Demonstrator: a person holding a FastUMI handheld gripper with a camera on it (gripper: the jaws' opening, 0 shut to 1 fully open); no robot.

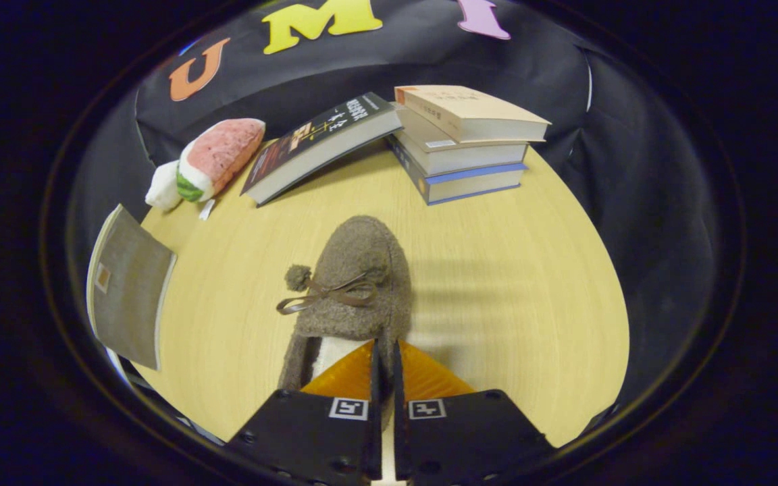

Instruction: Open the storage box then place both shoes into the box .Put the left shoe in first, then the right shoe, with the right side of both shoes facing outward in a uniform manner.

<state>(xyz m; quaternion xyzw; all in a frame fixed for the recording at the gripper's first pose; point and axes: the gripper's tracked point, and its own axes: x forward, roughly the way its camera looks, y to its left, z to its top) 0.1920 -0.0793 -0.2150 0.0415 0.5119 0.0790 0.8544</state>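
- the shoe (pixel 355 283) is a fuzzy grey-brown slipper lying on the light wooden table (pixel 510 297), toe pointing away from the fingers toward the books, heel end nearest the fingers.
- the gripper (pixel 384 368) is clenched on the shoe: its 2 fingers stand nearly together, only a thin slit between them, and they pinch the right side wall of the shoe's collar at the heel opening.
- 1 finger sits inside the opening over the pale lining, the other outside against the fuzzy wall.
- the shoe has a thin brown ribbon bow (pixel 335 295) across its top and a small pompom (pixel 298 277) hanging off to the left of the bow.
- whether the sole rests on the table or is lifted slightly cannot be told.
- beyond the toe, a stack of 3 books (pixel 463 145) lies at the far side of the table.
- a dark-covered book (pixel 318 145) leans with its far end against the stack and slopes down to the left.
- left of that book lies a plush watermelon slice (pixel 217 158), pink with a green and white rind, near the table's far left edge.
- nearer on the left, a thin grey booklet (pixel 129 287) overhangs the table's edge, well apart from the shoe.
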